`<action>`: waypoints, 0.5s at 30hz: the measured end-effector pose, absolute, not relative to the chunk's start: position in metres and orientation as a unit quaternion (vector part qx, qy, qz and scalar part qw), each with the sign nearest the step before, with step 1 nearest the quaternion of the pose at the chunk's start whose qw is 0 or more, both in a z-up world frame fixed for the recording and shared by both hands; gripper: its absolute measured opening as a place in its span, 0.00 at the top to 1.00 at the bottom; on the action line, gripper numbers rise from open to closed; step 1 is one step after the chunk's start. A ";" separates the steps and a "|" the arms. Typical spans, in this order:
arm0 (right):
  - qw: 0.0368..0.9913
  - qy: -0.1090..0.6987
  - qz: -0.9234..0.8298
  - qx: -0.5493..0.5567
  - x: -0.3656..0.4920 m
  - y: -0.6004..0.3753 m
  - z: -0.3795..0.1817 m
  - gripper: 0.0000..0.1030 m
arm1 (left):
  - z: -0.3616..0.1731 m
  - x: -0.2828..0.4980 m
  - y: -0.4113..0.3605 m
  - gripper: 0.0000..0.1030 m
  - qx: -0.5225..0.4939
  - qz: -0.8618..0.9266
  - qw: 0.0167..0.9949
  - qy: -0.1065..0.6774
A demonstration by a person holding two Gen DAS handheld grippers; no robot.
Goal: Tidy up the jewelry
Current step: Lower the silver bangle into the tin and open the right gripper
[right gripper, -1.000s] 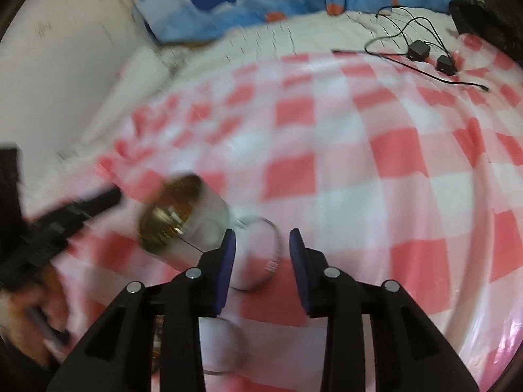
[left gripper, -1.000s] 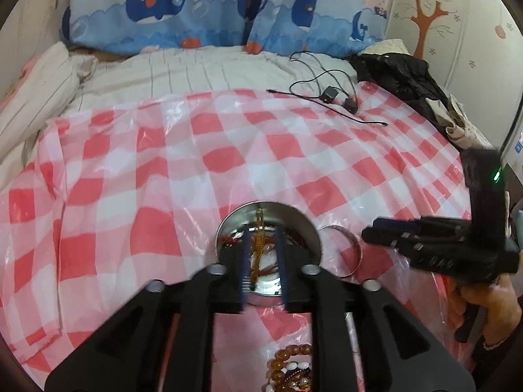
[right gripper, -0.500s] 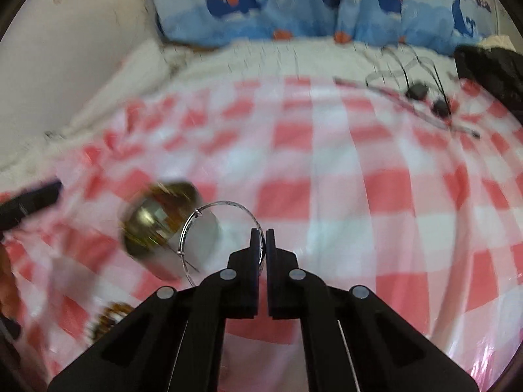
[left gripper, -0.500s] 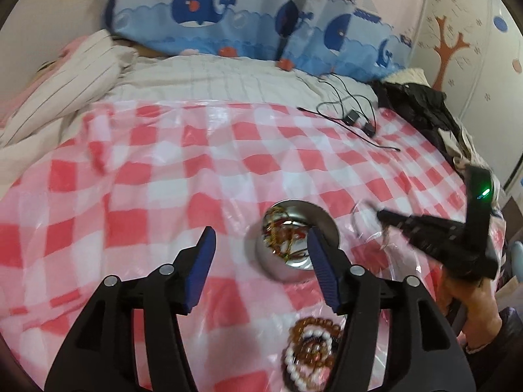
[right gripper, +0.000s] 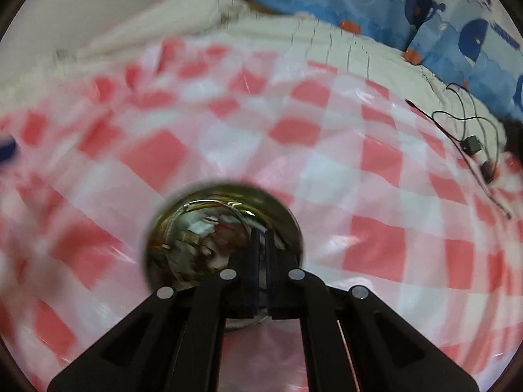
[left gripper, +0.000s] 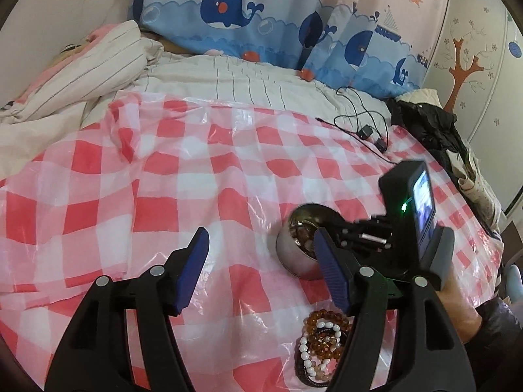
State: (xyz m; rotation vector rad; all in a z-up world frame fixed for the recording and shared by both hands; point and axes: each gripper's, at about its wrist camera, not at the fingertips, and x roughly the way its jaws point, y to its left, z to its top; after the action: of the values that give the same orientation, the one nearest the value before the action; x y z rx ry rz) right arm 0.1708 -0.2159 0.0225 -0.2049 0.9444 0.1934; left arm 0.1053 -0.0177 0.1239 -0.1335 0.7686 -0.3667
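A round metal bowl (left gripper: 294, 254) with beaded jewelry in it sits on the red-and-white checked sheet (left gripper: 183, 176). My left gripper (left gripper: 261, 264) is open and empty, to the left of the bowl. A pile of amber and white bead bracelets (left gripper: 322, 336) lies in front of the bowl. My right gripper (right gripper: 261, 245) is shut on a thin silver bangle (right gripper: 209, 205) and holds it over the bowl (right gripper: 287, 215), inside its rim. In the left wrist view the right gripper's body (left gripper: 392, 228) sits right over the bowl.
A black cable with small adapters (left gripper: 369, 130) lies at the sheet's far right; it also shows in the right wrist view (right gripper: 470, 143). Dark clothing (left gripper: 431, 130) is heaped at the right edge. Whale-print pillows (left gripper: 261, 23) and a striped blanket (left gripper: 81, 75) lie behind.
My left gripper opened and drew back to the left of the bowl. My right gripper closed on the silver bangle, lifted it and carried it over the bowl.
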 end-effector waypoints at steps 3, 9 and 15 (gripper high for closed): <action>0.889 0.439 0.103 -0.077 0.162 -0.223 0.032 0.94 | 0.126 0.105 -0.021 0.38 -0.062 -0.181 0.909 0.370; 0.920 0.378 0.103 -0.008 0.100 -0.251 0.067 0.59 | 0.124 0.094 -0.036 0.36 -0.016 -0.191 0.907 0.376; 0.904 0.413 0.088 0.070 0.011 -0.295 0.032 0.59 | 0.102 0.054 -0.043 0.28 0.023 -0.203 0.895 0.396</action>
State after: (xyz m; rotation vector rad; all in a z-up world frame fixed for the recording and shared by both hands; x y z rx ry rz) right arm 0.0110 -0.2948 0.0322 0.1437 0.8545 0.1820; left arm 0.0538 -0.0430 0.1023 0.0478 0.8214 -0.4217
